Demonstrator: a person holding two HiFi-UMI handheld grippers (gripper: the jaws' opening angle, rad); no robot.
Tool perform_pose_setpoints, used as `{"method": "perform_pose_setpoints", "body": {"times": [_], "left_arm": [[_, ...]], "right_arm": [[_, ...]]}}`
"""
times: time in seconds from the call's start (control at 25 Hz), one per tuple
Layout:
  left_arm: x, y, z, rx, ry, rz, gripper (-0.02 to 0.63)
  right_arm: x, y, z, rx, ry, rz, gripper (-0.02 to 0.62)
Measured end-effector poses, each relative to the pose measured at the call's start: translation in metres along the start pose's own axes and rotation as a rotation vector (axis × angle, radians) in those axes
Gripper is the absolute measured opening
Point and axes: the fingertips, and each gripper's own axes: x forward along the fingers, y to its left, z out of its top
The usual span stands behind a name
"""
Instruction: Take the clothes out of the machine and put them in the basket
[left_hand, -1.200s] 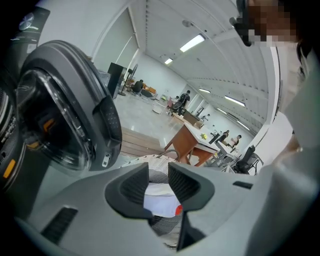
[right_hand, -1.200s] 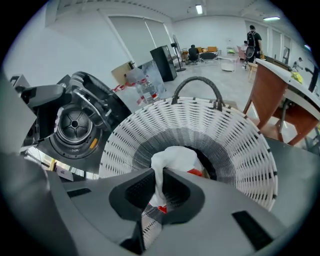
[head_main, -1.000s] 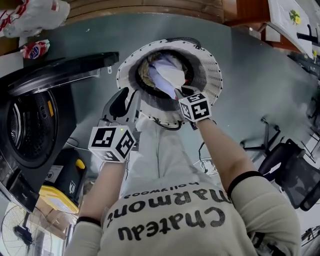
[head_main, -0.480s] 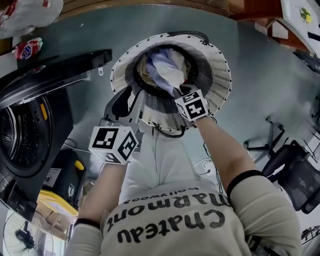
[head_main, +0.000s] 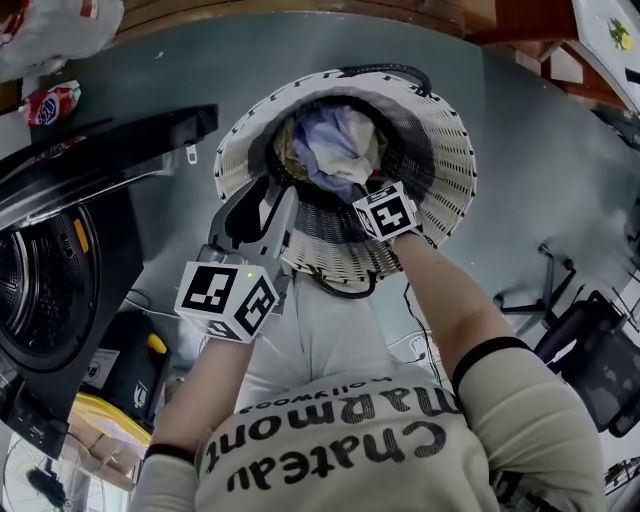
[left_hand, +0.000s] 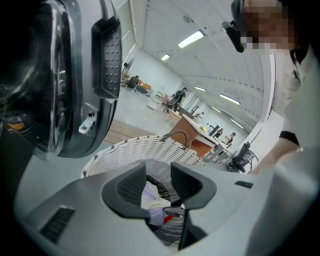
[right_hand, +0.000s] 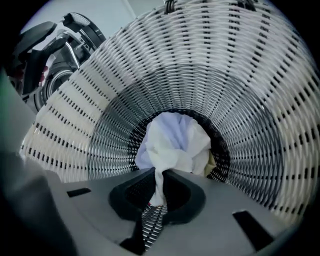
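while the right gripper (right_hand: 159, 175) is pinching the white garment (right_hand: 172, 142), its bulk is resting just beyond, in the basket (right_hand: 240, 75).

Your round white basket (head_main: 445, 165) is woven, ribbed and matt. The crumpled white and lilac garment (right_hand: 172, 142) is soft, creased cloth. Your grey left gripper (left_hand: 159, 186) and right gripper (right_hand: 157, 192) look like smooth matt plastic. The dark round washer door (left_hand: 65, 75) shines glossy.
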Motion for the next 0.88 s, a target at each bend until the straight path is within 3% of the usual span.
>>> {"method": "perform_pose_setpoints", "body": {"times": [0.32,0.44,0.56,0.88], "left_arm": [[0.005,0.008,-0.006,0.022,0.007,-0.013,0.155],[-0.003,0.006,-0.004,0.011,-0.002,-0.006,0.156],[-0.015,0.001,-0.004,-0.008,-0.006,0.005,0.156],[-0.056,-0.031,0.002,-0.063,-0.033,0.039,0.158]], "right_arm": [[0.023,-0.017,-0.007,-0.001,0.063,-0.078,0.057],[0.018,-0.023,-0.008,0.053,0.082,-0.114,0.177],[0.007,-0.020,-0.015,0.083,0.102,-0.127,0.179],[-0.055,0.001,-0.019,0.045,0.101,-0.183,0.201]]}}
